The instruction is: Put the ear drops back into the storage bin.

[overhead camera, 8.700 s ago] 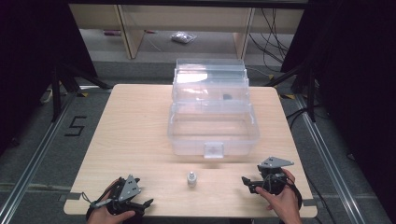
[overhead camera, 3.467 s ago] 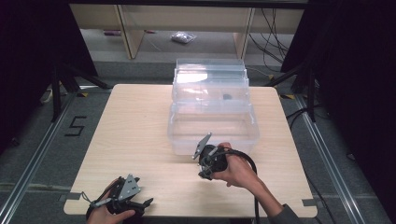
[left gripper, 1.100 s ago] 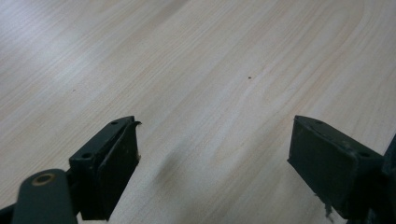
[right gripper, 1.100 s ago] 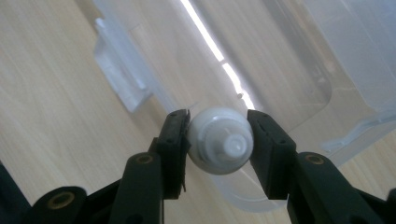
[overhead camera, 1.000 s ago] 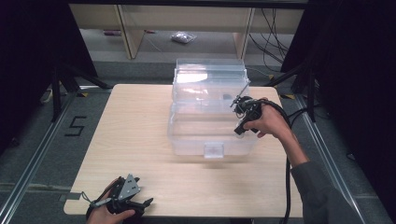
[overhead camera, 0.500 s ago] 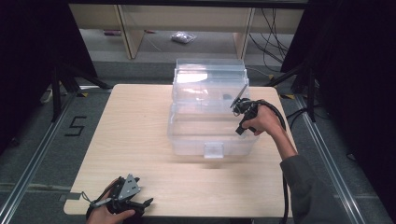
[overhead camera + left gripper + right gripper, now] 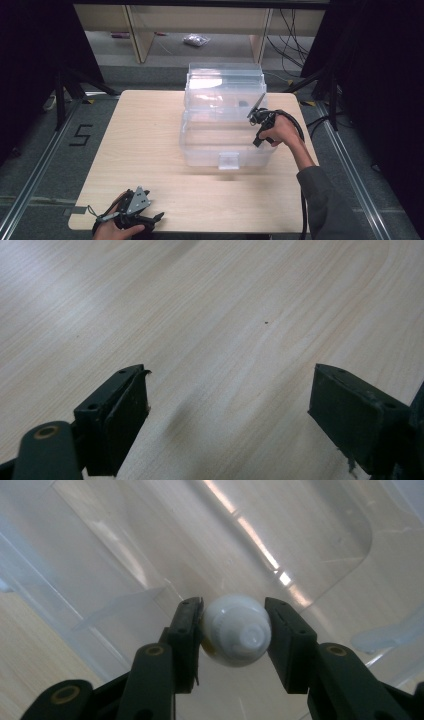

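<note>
A small white bottle sits between the pads of my right gripper, which is shut on it. The bottle hangs over the inside of a clear plastic box. In the high view my right gripper points down at the right end of the clear box, whose lid stands open at the back. My left gripper rests at the front left edge of the wooden table. Its jaws stand open over bare wood.
The box takes up the middle and back of the table. A cable trails from my right gripper along the person's sleeve. Behind the table are wooden shelf legs and a small bag on the floor.
My right gripper has sunk with the white bottle toward the right end of the box. Several seconds ago the bottle stood on the table in front of the box. My left gripper has stayed put.
</note>
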`<state>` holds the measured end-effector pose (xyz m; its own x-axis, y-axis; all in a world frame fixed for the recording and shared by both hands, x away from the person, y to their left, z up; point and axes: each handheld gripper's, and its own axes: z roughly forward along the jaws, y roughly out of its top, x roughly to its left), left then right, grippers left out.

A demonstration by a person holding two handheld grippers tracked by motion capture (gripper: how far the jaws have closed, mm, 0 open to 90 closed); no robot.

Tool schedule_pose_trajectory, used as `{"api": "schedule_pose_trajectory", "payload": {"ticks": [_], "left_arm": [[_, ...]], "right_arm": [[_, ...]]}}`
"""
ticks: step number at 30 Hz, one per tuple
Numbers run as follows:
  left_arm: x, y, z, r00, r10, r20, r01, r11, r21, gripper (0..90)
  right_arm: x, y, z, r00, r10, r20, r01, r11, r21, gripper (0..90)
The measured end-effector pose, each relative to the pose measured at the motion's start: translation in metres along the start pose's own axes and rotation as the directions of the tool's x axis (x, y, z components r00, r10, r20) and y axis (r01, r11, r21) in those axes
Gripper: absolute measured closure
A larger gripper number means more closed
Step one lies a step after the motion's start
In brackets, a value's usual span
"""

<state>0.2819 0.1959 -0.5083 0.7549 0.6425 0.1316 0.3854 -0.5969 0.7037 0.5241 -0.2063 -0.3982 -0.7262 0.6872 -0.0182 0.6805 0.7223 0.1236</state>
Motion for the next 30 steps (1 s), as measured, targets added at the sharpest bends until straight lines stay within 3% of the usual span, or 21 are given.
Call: {"api": "schedule_pose_trajectory", "payload": {"ticks": [3,4,6,7,8,10,16,19,20,23,24,27,30], "left_arm": [[0.001,0.000,0.000,1.0000,0.010,0.002,-0.010,1.0000,0.002,15.4],[-0.001,0.000,0.001,1.0000,-0.009,0.003,0.009,1.0000,0.000,15.4],[0.000,0.000,0.000,1.0000,-0.004,0.002,0.004,1.0000,-0.001,15.3],[0.000,0.000,0.000,1.0000,-0.005,0.002,0.005,1.0000,-0.001,15.4],[0.000,0.000,0.001,1.0000,-0.001,-0.002,0.001,1.0000,-0.002,15.3],[-0.001,0.000,0.000,1.0000,-0.005,-0.001,0.005,1.0000,-0.005,15.3],[0.000,0.000,0.000,1.0000,-0.005,0.002,0.005,1.0000,0.000,15.3],[0.000,0.000,0.000,1.0000,0.001,-0.001,-0.001,1.0000,0.001,15.4],[0.000,0.000,0.001,1.0000,-0.001,-0.003,0.001,1.0000,0.001,15.3],[0.000,0.000,0.001,1.0000,-0.003,-0.002,0.003,1.0000,0.001,15.3],[0.000,0.000,0.000,1.0000,-0.005,0.000,0.005,1.0000,-0.001,15.3],[0.001,0.000,0.000,0.9999,0.012,0.002,-0.012,0.9999,0.002,15.3],[0.000,0.000,0.000,1.0000,-0.001,0.002,0.001,1.0000,0.001,15.3]], "right_arm": [[-0.004,0.001,0.004,0.9994,-0.036,0.004,0.036,0.999,0.003,60.2],[-0.004,0.001,0.004,0.9994,-0.036,0.004,0.036,0.999,0.003,60.2],[-0.002,0.001,0.005,0.9999,0.009,0.006,-0.009,1.000,0.016,60.1],[-0.004,0.002,0.006,1.0000,-0.008,-0.006,0.008,1.000,0.010,60.2],[-0.004,0.002,0.007,0.9999,0.010,0.001,-0.010,1.000,0.013,60.1],[-0.005,0.002,0.008,1.0000,-0.005,0.002,0.005,1.000,0.010,60.1],[-0.005,0.004,0.012,0.9999,0.012,0.002,-0.012,0.999,0.035,60.2],[-0.010,0.004,0.017,0.9998,-0.017,0.004,0.017,0.999,0.032,60.1],[-0.008,0.004,0.018,0.9998,0.020,0.001,-0.020,0.999,0.049,60.2],[-0.010,0.003,0.022,0.9999,0.012,0.000,-0.012,0.999,0.050,60.1],[-0.008,0.004,0.022,0.9994,0.035,0.004,-0.035,0.997,0.062,60.1],[-0.008,0.004,0.023,0.9993,0.036,-0.001,-0.036,0.997,0.070,60.1],[-0.010,0.004,0.026,1.0000,-0.007,0.005,0.006,0.998,0.060,60.1]]}}
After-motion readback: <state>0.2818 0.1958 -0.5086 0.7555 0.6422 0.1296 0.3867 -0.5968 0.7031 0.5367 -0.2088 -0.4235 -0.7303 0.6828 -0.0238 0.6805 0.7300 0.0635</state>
